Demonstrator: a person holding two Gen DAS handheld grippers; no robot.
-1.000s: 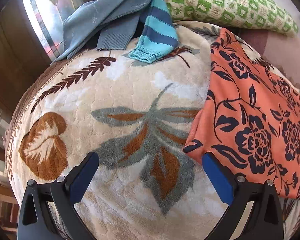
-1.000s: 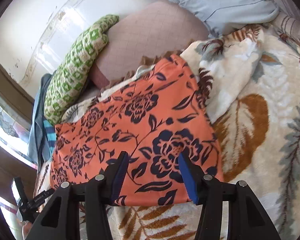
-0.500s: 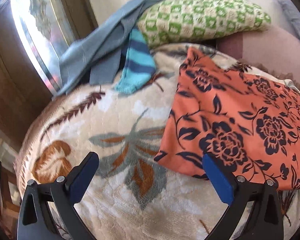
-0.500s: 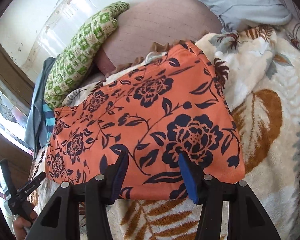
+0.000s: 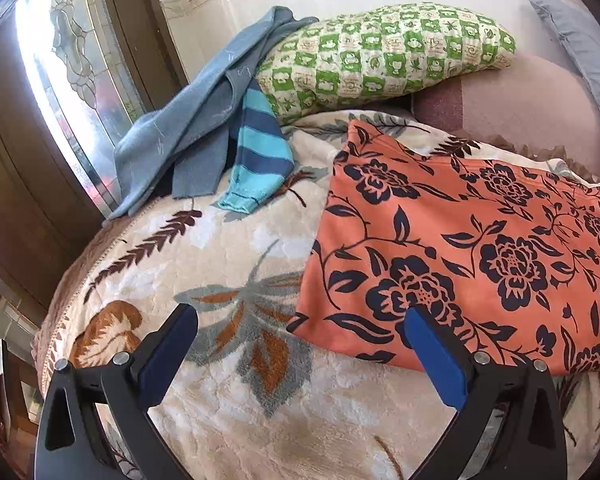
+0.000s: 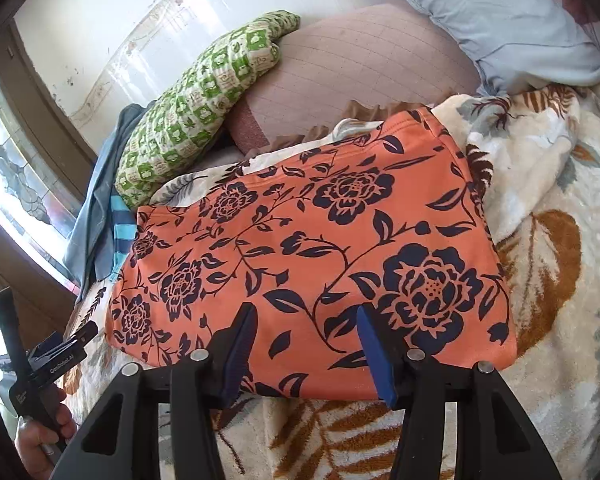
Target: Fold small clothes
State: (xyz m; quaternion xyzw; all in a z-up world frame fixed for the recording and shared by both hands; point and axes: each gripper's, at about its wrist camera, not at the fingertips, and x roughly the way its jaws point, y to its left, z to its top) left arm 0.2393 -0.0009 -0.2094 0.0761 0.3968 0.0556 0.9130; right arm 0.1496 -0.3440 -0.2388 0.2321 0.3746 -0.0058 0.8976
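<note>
An orange garment with dark blue flowers [image 5: 460,248] lies folded flat on a leaf-patterned blanket [image 5: 204,248]. It also shows in the right wrist view [image 6: 308,248]. My left gripper [image 5: 300,316] is open and empty, hovering just off the garment's near left corner. My right gripper [image 6: 306,312] is open and empty, above the garment's near edge. The left gripper and the hand holding it show at the left of the right wrist view [image 6: 56,354].
A grey-blue garment [image 5: 204,108] and a blue striped one [image 5: 260,156] lie heaped at the far left by a window [image 5: 64,80]. A green checked pillow [image 5: 380,52], a pink cushion [image 5: 516,108] and a light blue pillow [image 6: 488,12] line the wall.
Both grippers have pulled back and risen away from the orange garment, so more of the bed and wall shows. Both stayed open. The garment lies still.
</note>
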